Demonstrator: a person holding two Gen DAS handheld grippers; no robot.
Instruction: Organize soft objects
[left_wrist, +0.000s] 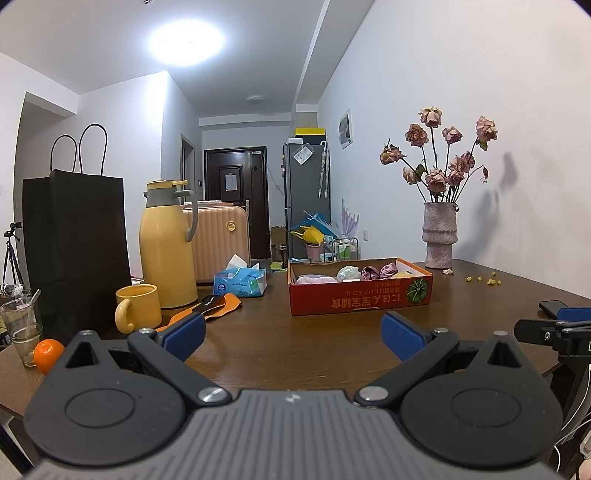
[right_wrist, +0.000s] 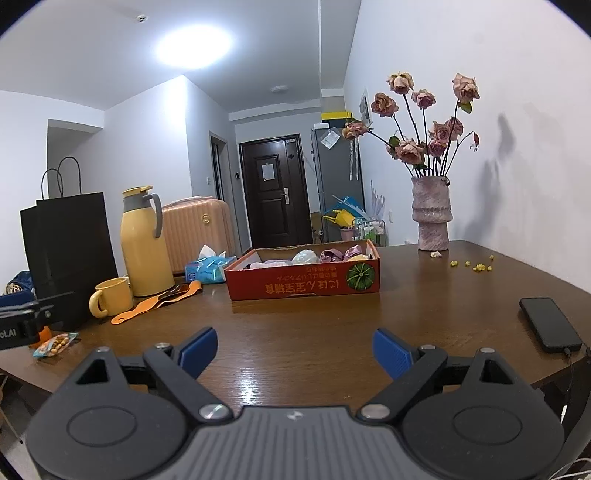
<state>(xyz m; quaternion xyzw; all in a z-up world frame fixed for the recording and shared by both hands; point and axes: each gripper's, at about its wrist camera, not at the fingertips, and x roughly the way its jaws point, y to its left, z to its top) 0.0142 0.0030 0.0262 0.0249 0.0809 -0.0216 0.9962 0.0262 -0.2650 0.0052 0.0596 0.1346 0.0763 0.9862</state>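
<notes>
Left wrist, box (left_wrist: 360, 295) beyond spread left gripper (left_wrist: 293, 338)

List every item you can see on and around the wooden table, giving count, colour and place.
Red cardboard box: one, table centre, holding soft pastel items.
Yellow thermos jug: one, left.
Yellow ceramic mug: one, before the jug.
Black paper bag: one, far left.
Blue tissue pack: one, left of the box.
Orange strap: one, beside the mug.
Pink vase of dried roses: one, right rear.
Black phone: one, right edge.
Orange fruit: one, left edge.
Snack packet: one, left front.
Left gripper: open.
Right gripper: open.
</notes>
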